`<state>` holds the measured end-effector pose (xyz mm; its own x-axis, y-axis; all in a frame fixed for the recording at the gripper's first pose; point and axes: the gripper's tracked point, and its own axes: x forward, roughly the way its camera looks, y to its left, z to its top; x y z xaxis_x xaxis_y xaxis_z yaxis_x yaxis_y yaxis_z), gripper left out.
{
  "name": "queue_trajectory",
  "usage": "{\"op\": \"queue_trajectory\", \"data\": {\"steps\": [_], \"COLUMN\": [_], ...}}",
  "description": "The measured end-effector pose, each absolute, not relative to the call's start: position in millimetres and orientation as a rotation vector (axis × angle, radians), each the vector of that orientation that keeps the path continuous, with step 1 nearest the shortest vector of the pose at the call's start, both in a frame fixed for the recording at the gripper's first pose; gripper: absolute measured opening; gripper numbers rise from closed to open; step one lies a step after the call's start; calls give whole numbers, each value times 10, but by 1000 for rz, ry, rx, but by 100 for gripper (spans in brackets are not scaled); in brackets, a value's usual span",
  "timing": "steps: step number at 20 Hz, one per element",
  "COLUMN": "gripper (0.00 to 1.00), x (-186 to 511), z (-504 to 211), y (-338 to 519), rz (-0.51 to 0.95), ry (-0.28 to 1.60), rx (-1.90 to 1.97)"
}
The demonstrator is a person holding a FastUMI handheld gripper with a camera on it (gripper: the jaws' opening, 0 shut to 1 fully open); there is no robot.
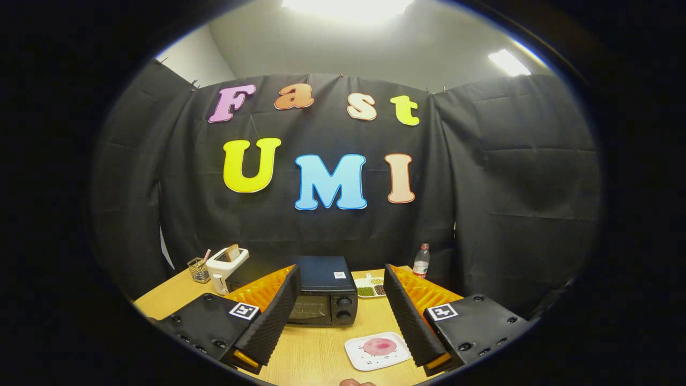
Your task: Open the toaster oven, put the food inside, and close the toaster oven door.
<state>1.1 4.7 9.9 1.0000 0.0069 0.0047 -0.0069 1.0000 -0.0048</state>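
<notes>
Light wooden desk (316, 354) carries a black box-shaped toaster oven (324, 292), door closed, toward its far edge. Gripper (338, 321) spread wide, holding nothing. White square plate (356, 356) with round pink food (380, 346) lies near the desk's front edge, just beside the right finger (410, 316).

Wood, plastic and cloth

Matt wood-grain table (316, 354); glossy black toaster oven (325, 292); smooth white plate (378, 351); ribbed pads (273, 316) on the spread-apart gripper (340, 316); clear plastic bottle (421, 261).
</notes>
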Motion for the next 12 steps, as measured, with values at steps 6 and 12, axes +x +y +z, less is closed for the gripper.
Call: {"op": "queue_trajectory", "data": {"steps": [6, 12], "gripper": [98, 98], "x": [41, 104], "z": [113, 60], "y": [55, 159], "rz": [13, 44], "ry": [10, 40], "rx": [-15, -20]}}
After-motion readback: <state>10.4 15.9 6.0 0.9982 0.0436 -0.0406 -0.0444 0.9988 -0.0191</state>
